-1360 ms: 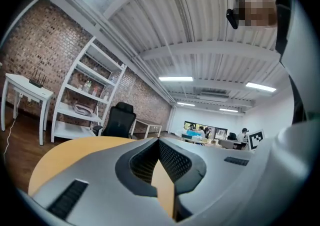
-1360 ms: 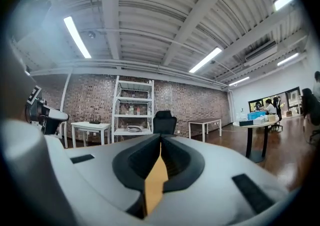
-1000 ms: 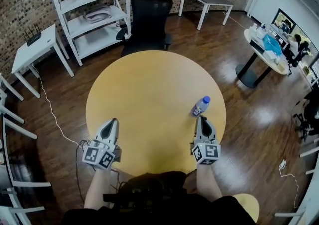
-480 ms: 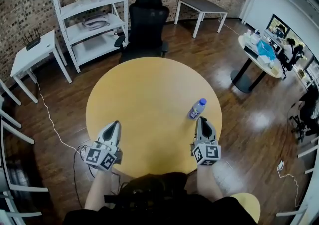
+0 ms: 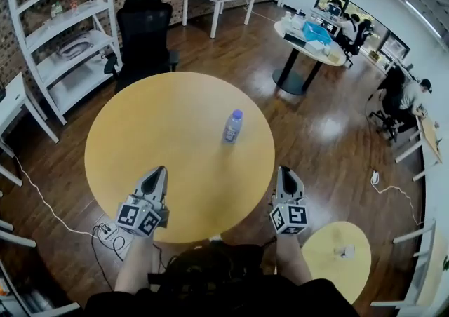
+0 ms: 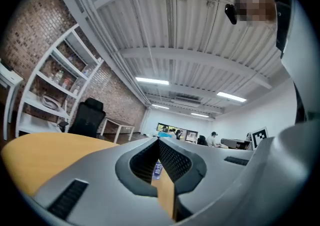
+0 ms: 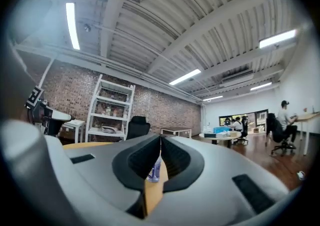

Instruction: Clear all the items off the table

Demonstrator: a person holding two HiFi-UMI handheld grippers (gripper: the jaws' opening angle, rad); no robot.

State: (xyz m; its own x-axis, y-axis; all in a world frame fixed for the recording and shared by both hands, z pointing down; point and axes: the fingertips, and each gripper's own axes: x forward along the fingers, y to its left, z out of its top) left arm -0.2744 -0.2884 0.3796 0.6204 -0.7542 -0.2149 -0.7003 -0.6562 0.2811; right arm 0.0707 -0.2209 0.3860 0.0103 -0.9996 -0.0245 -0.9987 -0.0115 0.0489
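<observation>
A clear bottle [image 5: 232, 127] with a blue cap and purple label stands upright on the round yellow table [image 5: 140, 133], right of its middle. My left gripper [image 5: 157, 170] is shut and empty over the table's near edge, well short of the bottle. My right gripper [image 5: 284, 170] is also shut and empty, just past the table's near right edge, with the bottle ahead and to its left. The bottle [image 6: 157, 169] shows far off through the notch below the closed left gripper [image 6: 159, 142]. It also shows as the bottle [image 7: 155, 170] below the closed right gripper [image 7: 160, 139].
A black office chair [image 5: 144, 28] stands behind the table, with a white shelf unit [image 5: 63, 35] at the back left. A small yellow round stool [image 5: 337, 252] is at my right side. A dark round table [image 5: 309, 35] with items and seated people are at the far right.
Both grippers have shifted right relative to the table; the right one has left the spot just behind the bottle and now sits off the table's edge. Both stayed shut.
</observation>
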